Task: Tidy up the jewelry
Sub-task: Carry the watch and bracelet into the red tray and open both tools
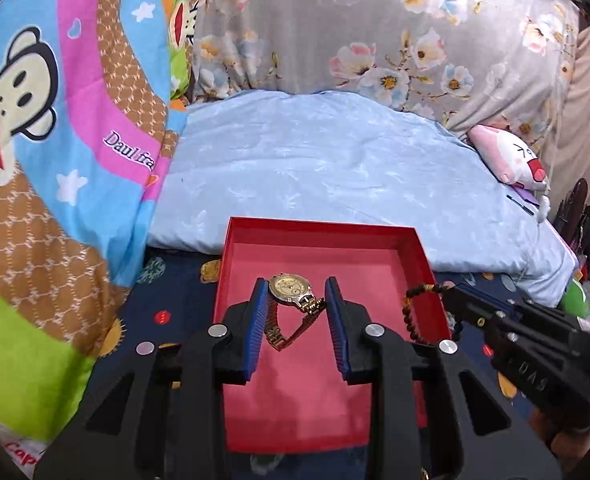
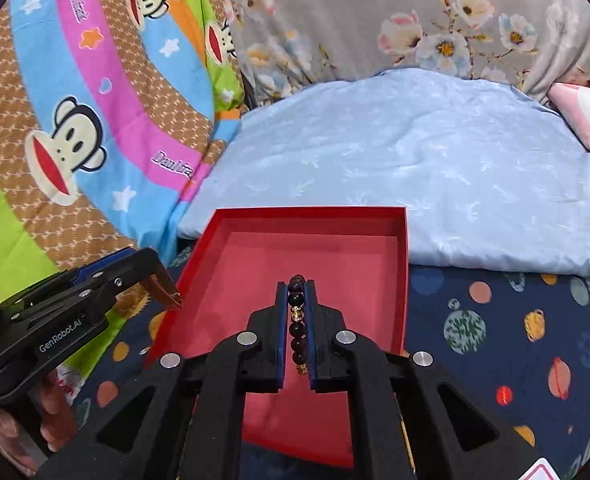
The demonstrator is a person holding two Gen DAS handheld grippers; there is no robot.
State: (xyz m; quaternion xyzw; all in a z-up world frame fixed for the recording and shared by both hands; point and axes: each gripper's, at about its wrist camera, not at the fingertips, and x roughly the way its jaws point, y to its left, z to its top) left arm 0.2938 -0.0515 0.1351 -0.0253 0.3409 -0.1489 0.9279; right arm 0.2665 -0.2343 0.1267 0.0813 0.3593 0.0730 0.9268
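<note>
A gold wristwatch (image 1: 289,288) with a cream dial is pinched between the blue pads of my left gripper (image 1: 295,293). Its metal band (image 1: 283,334) sags in a V over the open red box (image 1: 319,227). In the right wrist view my right gripper (image 2: 296,286) is shut on a dark bead bracelet (image 2: 297,334) with small gold beads, above the same red box (image 2: 315,213). The right gripper (image 1: 453,291) enters the left wrist view at the right, with the bracelet (image 1: 407,314) dangling over the box's right wall. The left gripper (image 2: 159,276) and the watch band (image 2: 169,295) hang at the box's left rim.
The box lies on a navy planet-print sheet (image 2: 495,320). Behind it is a light blue pillow (image 1: 315,160), with a cartoon monkey blanket (image 1: 55,120) to the left and grey floral fabric (image 1: 375,20) at the back. A pink plush toy (image 1: 511,156) rests at the right. A hand (image 2: 51,412) holds the left gripper.
</note>
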